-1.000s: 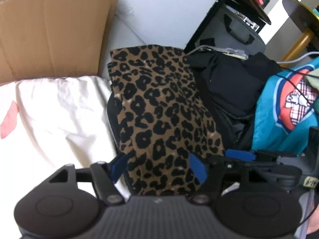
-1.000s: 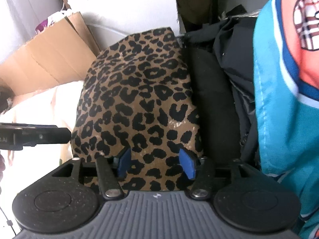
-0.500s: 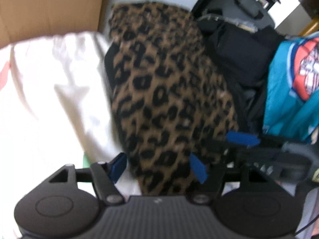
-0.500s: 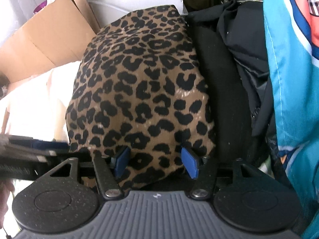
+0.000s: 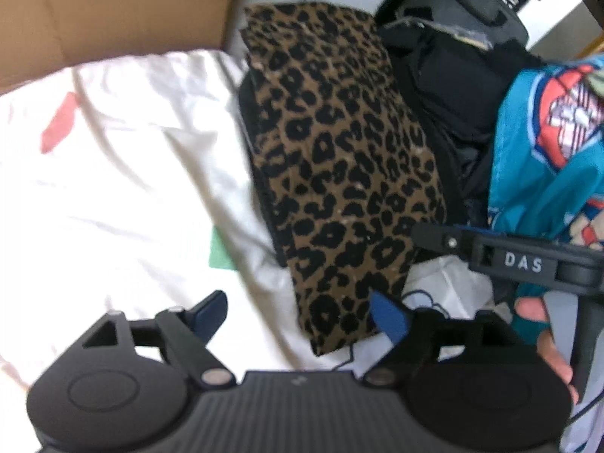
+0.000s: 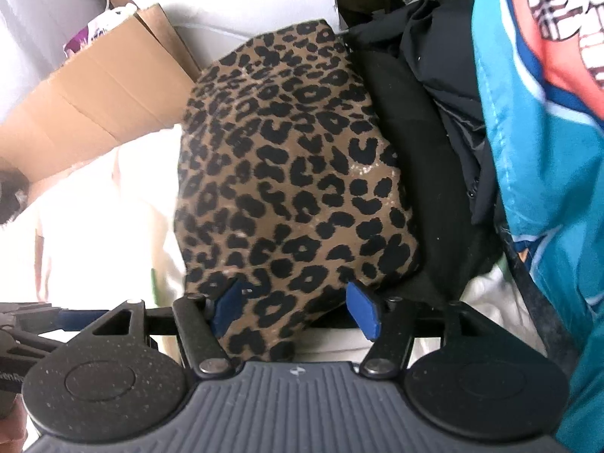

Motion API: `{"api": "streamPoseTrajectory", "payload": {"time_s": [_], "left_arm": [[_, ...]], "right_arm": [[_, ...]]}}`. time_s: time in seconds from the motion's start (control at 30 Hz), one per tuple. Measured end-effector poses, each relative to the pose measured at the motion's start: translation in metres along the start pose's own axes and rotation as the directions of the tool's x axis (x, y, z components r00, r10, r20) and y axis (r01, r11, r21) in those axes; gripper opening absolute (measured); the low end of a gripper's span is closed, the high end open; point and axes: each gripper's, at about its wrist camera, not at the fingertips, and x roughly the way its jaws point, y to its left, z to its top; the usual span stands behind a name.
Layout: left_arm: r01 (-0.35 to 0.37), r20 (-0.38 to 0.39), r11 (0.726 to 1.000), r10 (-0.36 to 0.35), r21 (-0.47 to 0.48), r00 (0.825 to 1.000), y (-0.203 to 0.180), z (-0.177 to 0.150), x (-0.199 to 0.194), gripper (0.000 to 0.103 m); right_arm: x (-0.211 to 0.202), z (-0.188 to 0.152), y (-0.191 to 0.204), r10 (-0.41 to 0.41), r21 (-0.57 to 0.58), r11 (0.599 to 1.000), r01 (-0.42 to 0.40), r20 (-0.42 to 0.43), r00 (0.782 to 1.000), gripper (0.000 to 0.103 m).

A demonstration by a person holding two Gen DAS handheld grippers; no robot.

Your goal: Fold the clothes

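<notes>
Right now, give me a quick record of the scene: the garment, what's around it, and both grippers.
garment: folded leopard-print cloth, lying on white sheet
right of it: black clothes, then teal printed garment
behind: cardboard
left gripper: jaws opening, nothing gripped
right gripper: jaws opening, leopard cloth between the pads, not pinched

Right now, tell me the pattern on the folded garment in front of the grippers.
Leopard print, black spots on brown: the folded garment shows best in the right wrist view.
</notes>
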Motion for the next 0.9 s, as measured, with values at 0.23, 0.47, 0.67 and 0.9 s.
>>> {"api": "streamPoseTrajectory", "payload": {"time_s": [0.23, 0.47, 0.67, 0.9], "left_arm": [[-0.039, 0.037, 0.999, 0.04, -0.031, 0.998, 0.004, 0.013, -0.067, 0.095], [-0.04, 0.095, 0.995, 0.049, -0.096, 0.994, 0.009, 0.017, -0.134, 0.098], [-0.058, 0.145, 0.99, 0.076, -0.127, 0.986, 0.01, 0.016, -0.188, 0.098], [-0.086, 0.195, 0.98, 0.121, -0.177, 0.973, 0.011, 0.013, -0.249, 0.098]], "right_arm": [[-0.043, 0.014, 0.014, 0.005, 0.071, 0.997, -0.005, 0.0, 1.0, 0.084], [-0.089, 0.032, 0.026, 0.052, 0.093, 0.994, -0.052, 0.0, 0.999, 0.092], [-0.128, 0.046, 0.04, 0.079, 0.09, 0.993, -0.079, 0.001, 0.997, 0.096], [-0.167, 0.068, 0.057, 0.106, 0.085, 0.991, -0.103, -0.024, 0.994, 0.096]]}}
